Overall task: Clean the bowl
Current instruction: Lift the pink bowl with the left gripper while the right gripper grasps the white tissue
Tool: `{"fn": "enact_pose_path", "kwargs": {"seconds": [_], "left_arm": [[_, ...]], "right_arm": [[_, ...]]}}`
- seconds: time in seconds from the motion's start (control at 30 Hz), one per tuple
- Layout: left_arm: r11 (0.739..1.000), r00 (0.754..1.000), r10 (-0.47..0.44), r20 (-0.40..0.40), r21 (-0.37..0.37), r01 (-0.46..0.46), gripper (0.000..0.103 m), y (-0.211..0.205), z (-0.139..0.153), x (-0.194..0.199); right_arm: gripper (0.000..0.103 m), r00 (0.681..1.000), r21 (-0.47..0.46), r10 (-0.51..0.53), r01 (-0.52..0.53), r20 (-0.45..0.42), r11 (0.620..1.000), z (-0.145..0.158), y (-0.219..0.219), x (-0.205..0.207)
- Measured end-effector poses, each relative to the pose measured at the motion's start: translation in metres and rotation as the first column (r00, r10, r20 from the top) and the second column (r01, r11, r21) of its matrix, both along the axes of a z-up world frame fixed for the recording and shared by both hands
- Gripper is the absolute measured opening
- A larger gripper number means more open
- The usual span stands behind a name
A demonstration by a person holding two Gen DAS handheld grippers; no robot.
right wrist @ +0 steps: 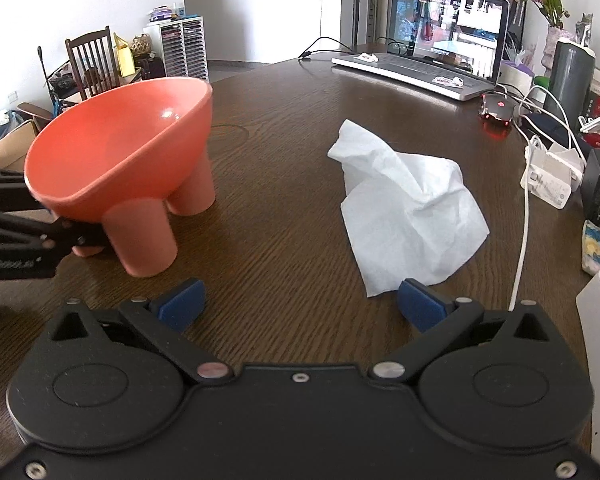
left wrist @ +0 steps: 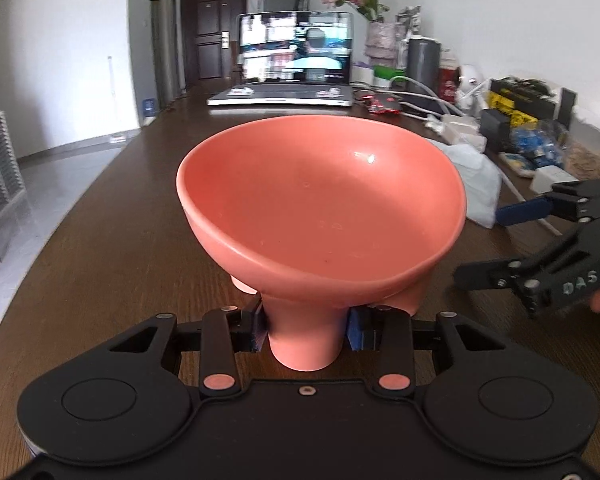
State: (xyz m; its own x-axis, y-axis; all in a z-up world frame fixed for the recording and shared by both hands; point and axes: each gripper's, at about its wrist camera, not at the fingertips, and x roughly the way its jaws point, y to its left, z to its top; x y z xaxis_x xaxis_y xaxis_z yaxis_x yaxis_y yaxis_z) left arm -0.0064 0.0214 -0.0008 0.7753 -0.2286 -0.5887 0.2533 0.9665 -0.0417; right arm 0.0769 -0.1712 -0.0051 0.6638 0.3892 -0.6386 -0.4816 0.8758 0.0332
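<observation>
A coral bowl [left wrist: 320,208] on three stubby legs stands on the dark table [right wrist: 292,128], well in from the edges, with the left gripper [left wrist: 307,326] clamped on its nearest leg [left wrist: 305,340], blue pads pressed to either side. The right gripper [right wrist: 300,304] hangs low over the table with jaws spread wide and nothing between them, its right pad just beside the near corner of a crumpled white wipe [right wrist: 408,208]. The bowl looks tilted toward the left gripper in the right wrist view, though fisheye bend may account for it. A grip on a single round leg seems the weak point: wiping pressure inside the bowl could twist it in the pads or tip it. The wipe is not yet picked up. A laptop [right wrist: 432,44] and cables [right wrist: 536,128] crowd the far right edge.
</observation>
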Motion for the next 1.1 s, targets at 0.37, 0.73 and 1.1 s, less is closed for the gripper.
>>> {"fn": "enact_pose_path", "kwargs": {"seconds": [0.37, 0.73, 1.1], "left_arm": [[0.999, 1.0, -0.003, 0.016, 0.051, 0.002, 0.038, -0.012, -0.002, -0.002], [0.999, 1.0, 0.024, -0.003, 0.042, -0.024, 0.062, -0.011, -0.003, 0.016], [0.999, 1.0, 0.008, 0.008, 0.038, -0.009, 0.038, -0.018, -0.002, 0.018]], "right_arm": [[0.103, 1.0, 0.003, -0.002, 0.002, -0.001, 1.0, 0.0, -0.001, 0.003], [0.103, 1.0, 0.004, 0.003, -0.003, -0.001, 1.0, 0.0, -0.002, 0.001], [0.103, 0.999, 0.004, 0.047, -0.047, 0.002, 0.999, 0.0, -0.002, -0.001]]}}
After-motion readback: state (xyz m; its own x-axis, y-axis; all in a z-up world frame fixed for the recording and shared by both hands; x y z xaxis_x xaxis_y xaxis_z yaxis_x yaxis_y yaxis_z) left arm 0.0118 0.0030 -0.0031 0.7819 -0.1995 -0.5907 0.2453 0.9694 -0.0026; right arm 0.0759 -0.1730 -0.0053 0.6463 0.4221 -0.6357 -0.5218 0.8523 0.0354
